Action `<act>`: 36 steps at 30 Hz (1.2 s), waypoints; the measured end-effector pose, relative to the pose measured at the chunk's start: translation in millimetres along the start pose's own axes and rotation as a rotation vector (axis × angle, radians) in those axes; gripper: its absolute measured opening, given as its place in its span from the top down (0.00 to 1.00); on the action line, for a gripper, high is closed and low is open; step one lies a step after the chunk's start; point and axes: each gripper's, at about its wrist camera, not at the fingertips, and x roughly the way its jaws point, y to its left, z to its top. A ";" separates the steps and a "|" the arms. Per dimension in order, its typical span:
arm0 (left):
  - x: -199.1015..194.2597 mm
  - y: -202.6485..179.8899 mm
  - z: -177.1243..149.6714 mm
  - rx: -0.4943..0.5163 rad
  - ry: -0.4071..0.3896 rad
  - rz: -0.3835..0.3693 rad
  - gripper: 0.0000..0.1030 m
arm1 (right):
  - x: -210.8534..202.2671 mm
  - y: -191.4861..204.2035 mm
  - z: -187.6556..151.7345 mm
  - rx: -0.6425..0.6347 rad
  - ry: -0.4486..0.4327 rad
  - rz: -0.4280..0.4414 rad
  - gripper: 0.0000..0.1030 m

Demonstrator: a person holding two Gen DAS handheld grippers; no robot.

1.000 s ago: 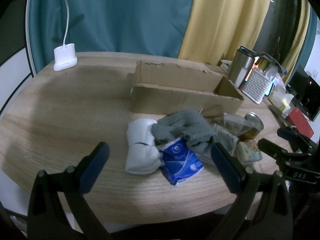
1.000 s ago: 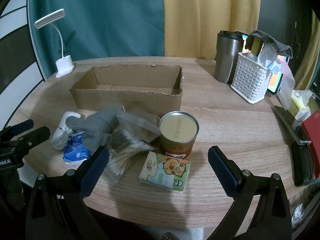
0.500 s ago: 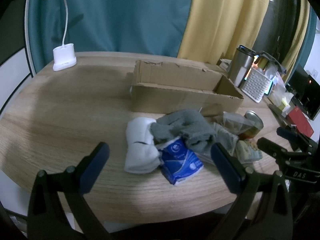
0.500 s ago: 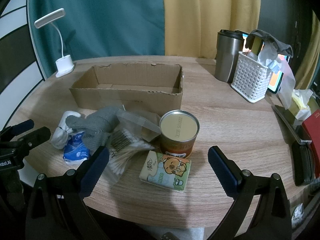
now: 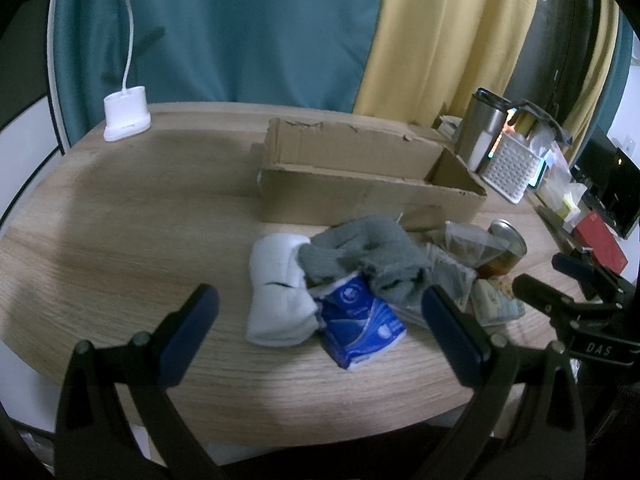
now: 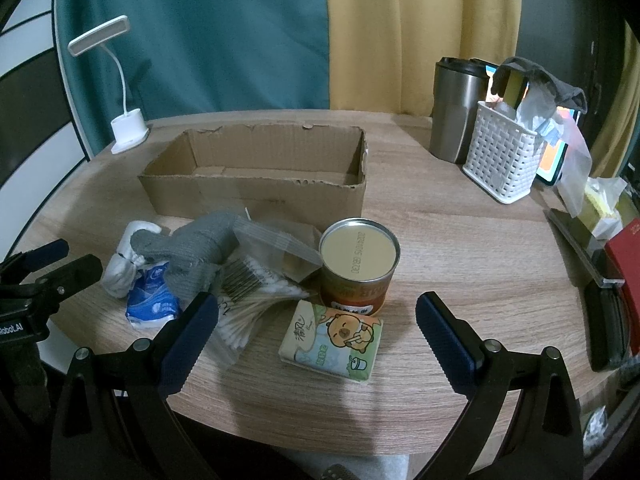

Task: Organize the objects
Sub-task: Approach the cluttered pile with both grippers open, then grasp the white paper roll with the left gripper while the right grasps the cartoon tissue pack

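An empty cardboard box (image 6: pixel 256 178) (image 5: pixel 360 184) sits mid-table. In front of it lies a heap: a white sock roll (image 5: pixel 276 292) (image 6: pixel 124 268), a grey sock (image 5: pixel 368 256) (image 6: pixel 196 244), a blue tissue pack (image 5: pixel 360 322) (image 6: pixel 152 300), a bag of cotton swabs (image 6: pixel 248 300), a clear pouch (image 6: pixel 288 248), a tin can (image 6: pixel 358 264) (image 5: pixel 504 248) and a cartoon tissue pack (image 6: pixel 332 340). My left gripper (image 5: pixel 318 336) is open, just short of the white sock and blue pack. My right gripper (image 6: pixel 316 338) is open, its fingers either side of the cartoon pack.
A white desk lamp (image 6: pixel 124 132) (image 5: pixel 126 116) stands at the back left. At the back right are a steel tumbler (image 6: pixel 456 108) and a white basket (image 6: pixel 502 160). Red and black items (image 6: pixel 616 268) line the right edge. The round table's front rim (image 6: pixel 320 440) is close.
Both grippers have eased slightly forward toward the heap. Nothing on the table has moved, and both stay open.
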 end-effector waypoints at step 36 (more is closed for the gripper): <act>49.0 28.4 -0.6 0.003 0.096 0.035 0.02 | 44.4 -7.5 -15.8 0.049 0.123 -0.023 0.02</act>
